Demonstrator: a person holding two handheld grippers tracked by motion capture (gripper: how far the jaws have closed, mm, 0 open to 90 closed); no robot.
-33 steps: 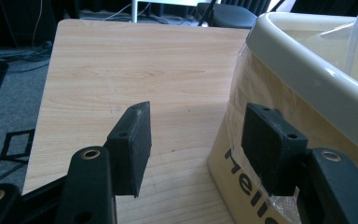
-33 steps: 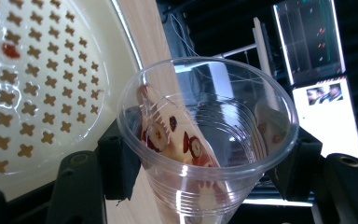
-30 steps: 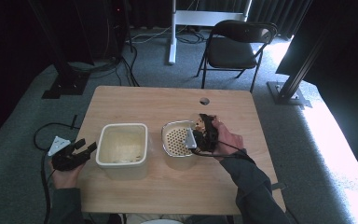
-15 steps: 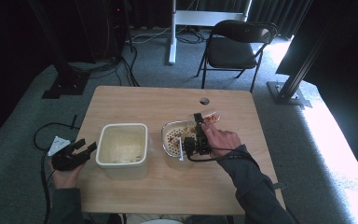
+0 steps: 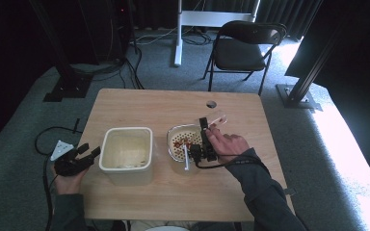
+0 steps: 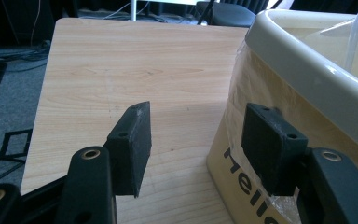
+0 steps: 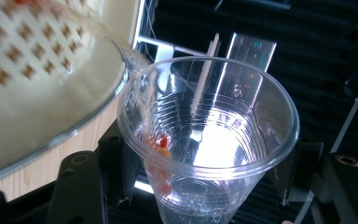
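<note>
My right gripper [image 5: 206, 127] is shut on a clear plastic cup [image 5: 216, 119], tipped on its side over a cream perforated strainer [image 5: 177, 134] at the table's middle. In the right gripper view the cup [image 7: 223, 116] sits between the jaws, water runs from its rim onto the strainer [image 7: 37, 70], and a few red and orange bits cling inside. Red pieces lie in the strainer. My left gripper [image 5: 79, 158] is open at the table's left edge, beside a cream tub [image 5: 125, 169]. In the left gripper view the tub's wall [image 6: 307, 79] stands by the right jaw.
The wooden table [image 5: 149, 106] has a small round hole [image 5: 211, 104] near its far edge. A white spoon-like handle [image 5: 186, 159] rests at the strainer's near side. A folding chair [image 5: 245, 48] stands beyond the table.
The right hand has turned and tipped the cup over the strainer; red pieces now lie in the strainer where it looked bare a second ago. The left gripper has not moved.
</note>
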